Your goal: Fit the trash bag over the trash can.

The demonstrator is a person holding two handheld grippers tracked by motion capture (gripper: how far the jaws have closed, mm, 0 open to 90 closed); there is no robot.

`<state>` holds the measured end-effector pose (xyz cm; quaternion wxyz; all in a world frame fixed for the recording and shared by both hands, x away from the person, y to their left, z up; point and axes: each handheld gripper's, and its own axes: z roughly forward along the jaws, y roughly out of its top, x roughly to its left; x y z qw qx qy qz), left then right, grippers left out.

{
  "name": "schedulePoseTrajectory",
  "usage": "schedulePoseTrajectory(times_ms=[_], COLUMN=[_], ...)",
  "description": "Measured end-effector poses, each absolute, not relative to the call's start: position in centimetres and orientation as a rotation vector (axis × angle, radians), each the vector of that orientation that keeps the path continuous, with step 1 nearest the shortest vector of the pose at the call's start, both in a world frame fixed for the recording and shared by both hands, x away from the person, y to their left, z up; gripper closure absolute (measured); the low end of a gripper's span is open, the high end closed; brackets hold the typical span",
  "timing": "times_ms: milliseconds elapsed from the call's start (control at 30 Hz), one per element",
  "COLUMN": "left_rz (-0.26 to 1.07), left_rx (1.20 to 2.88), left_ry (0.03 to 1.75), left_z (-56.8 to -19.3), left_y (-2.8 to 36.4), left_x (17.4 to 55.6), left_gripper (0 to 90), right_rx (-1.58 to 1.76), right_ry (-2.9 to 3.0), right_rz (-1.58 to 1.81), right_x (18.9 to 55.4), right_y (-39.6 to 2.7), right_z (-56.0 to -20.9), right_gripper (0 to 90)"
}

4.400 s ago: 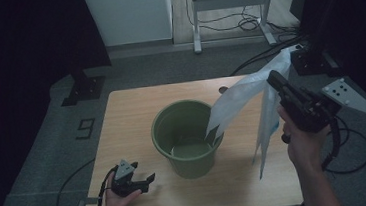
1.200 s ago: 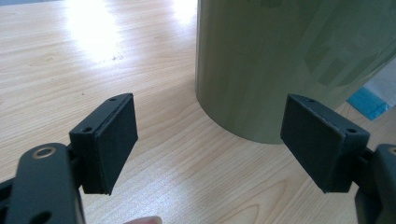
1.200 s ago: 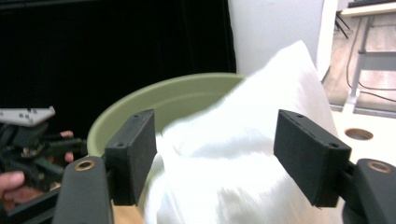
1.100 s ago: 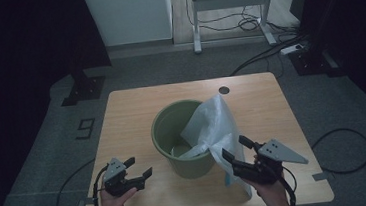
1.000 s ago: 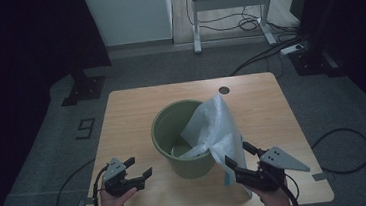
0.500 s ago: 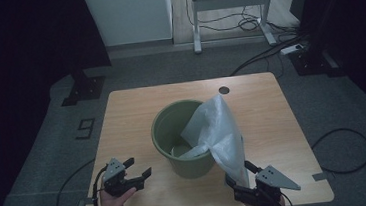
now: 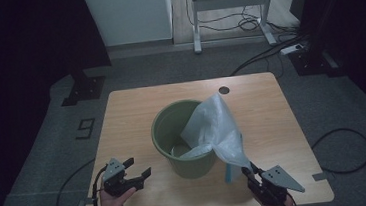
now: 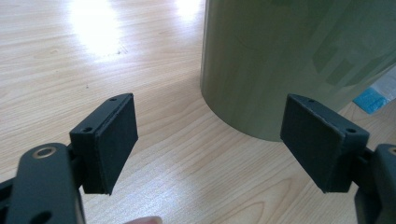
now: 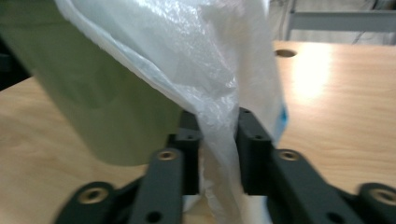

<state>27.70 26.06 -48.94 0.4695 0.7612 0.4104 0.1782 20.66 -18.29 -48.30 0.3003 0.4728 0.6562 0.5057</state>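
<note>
A green bucket [image 7: 173, 129] stands in the middle of the wooden table [image 7: 131, 107]. A clear plastic bag [image 7: 213, 130] drapes from inside the bucket over its right rim and down toward the table's front edge. My right gripper [image 7: 251, 173] is shut on the bag's lower end; in the right gripper view the bag [image 9: 219, 93] runs pinched between the jaws of the right gripper [image 9: 219, 154], with the bucket [image 9: 93, 93] at left. My left gripper [image 7: 139, 173] sits open at the front left of the table. In the left gripper view the bucket's wall [image 8: 299, 56] stands just beyond the spread pads of the left gripper [image 8: 210, 140].
A round cable hole [image 7: 224, 90] lies in the table's far right part. A blue patch of the bag [image 7: 229, 173] hangs beside the bucket's base. Dark curtains flank both sides, and a desk frame [image 7: 227, 3] with cables stands on the floor behind.
My right gripper has drawn the bag's end down from high at the right, then toward the table's front edge, stretching the bag over the bucket's rim. The left gripper has stayed put.
</note>
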Motion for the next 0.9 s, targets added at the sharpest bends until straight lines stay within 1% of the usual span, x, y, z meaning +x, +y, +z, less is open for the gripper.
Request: schedulePoseTrajectory(times_ms=[67, 133, 267, 500, 700, 900], left_rz=[0.436, 0.435, 0.435, 0.438, 0.453, 0.473], left_rx=[1.866, 1.865, 1.862, 1.849, 1.831, 1.809], left_ry=[1.005, 1.004, 0.997, 0.991, 0.972, 0.941], left_z=[-48.9, -48.9, -48.7, -48.1, -47.0, -45.4], left_y=[26.0, 26.0, 25.9, 25.7, 25.6, 25.3], left_x=[27.7, 27.7, 27.6, 27.4, 27.0, 26.4], left_gripper=[18.4, 18.4, 18.5, 19.0, 19.3, 19.9], right_rx=[1.249, 1.230, 1.189, 1.060, 0.934, 0.861], right_ry=[1.713, 1.688, 1.631, 1.553, 1.556, 1.630], right_rz=[1.337, 1.333, 1.345, 1.397, 1.448, 1.510], right_x=[20.8, 21.1, 21.4, 21.9, 23.0, 24.3], right_y=[-18.8, -19.2, -20.0, -20.1, -18.2, -15.5], right_z=[-47.8, -47.1, -45.2, -40.3, -36.4, -35.4], right_gripper=[85.4, 88.0, 88.5, 88.5, 88.6, 88.6])
